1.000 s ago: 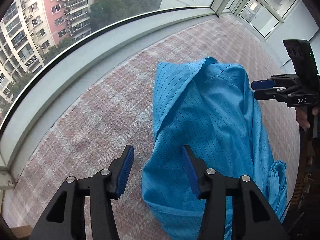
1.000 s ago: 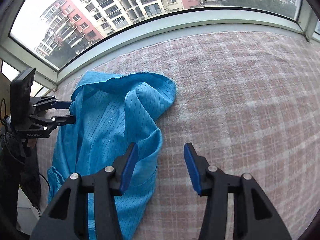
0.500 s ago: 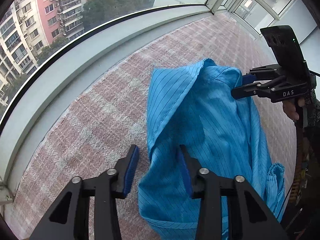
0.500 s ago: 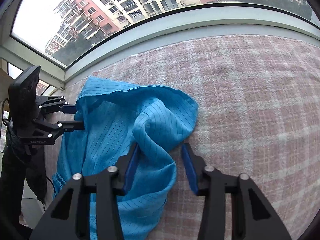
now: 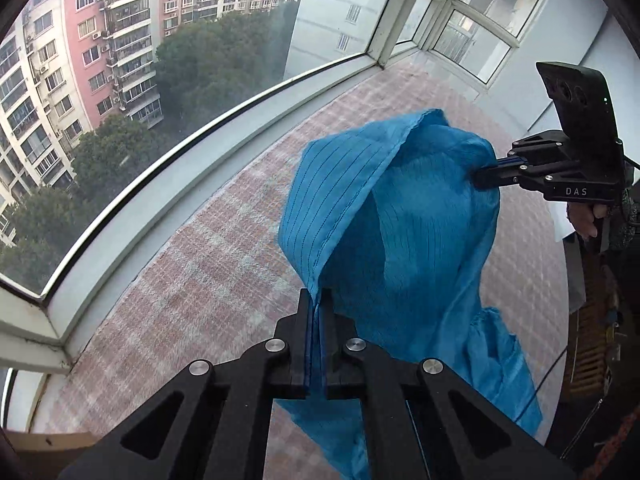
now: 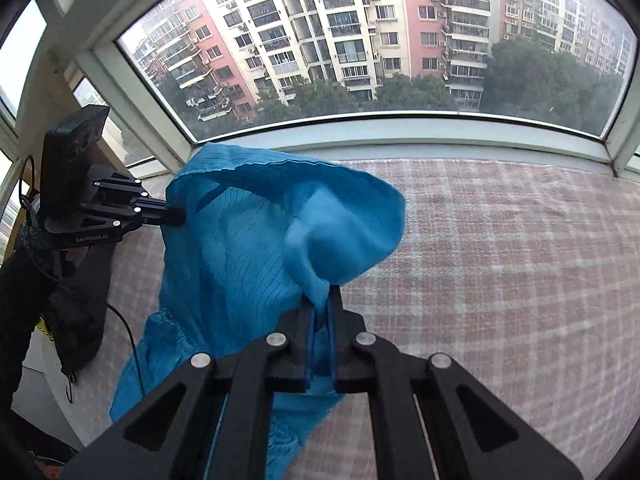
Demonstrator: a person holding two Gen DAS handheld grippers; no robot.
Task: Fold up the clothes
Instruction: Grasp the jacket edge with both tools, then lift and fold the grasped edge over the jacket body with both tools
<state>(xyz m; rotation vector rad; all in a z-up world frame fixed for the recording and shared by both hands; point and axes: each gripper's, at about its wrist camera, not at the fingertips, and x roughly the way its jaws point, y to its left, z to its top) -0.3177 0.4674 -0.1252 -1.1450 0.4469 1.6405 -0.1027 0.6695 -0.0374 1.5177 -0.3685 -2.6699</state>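
A blue pinstriped garment [image 5: 400,240] hangs lifted above the pink checked cover [image 5: 200,280], stretched between both grippers. In the left wrist view my left gripper [image 5: 318,294] is shut on a folded edge of the cloth. My right gripper [image 5: 480,178] grips the far upper corner. In the right wrist view the garment [image 6: 240,248] sags like a pouch. The right gripper [image 6: 320,300] has its jaws closing, with a bunch of cloth pinched between the pads. The left gripper [image 6: 180,216] holds the opposite corner. An elastic cuff [image 5: 496,320] dangles low.
The checked cover [image 6: 500,260] runs up to a white window sill [image 6: 400,148] with large panes behind it. A hand [image 5: 584,220] holds the right gripper's handle. Dark clothing and a black cable [image 6: 132,344] are at the left edge, with wooden slats [image 5: 592,340] at the right.
Both grippers went from open around the cloth to shut on it. They then rose and lifted the garment off the cover. The views tilted up toward the windows.
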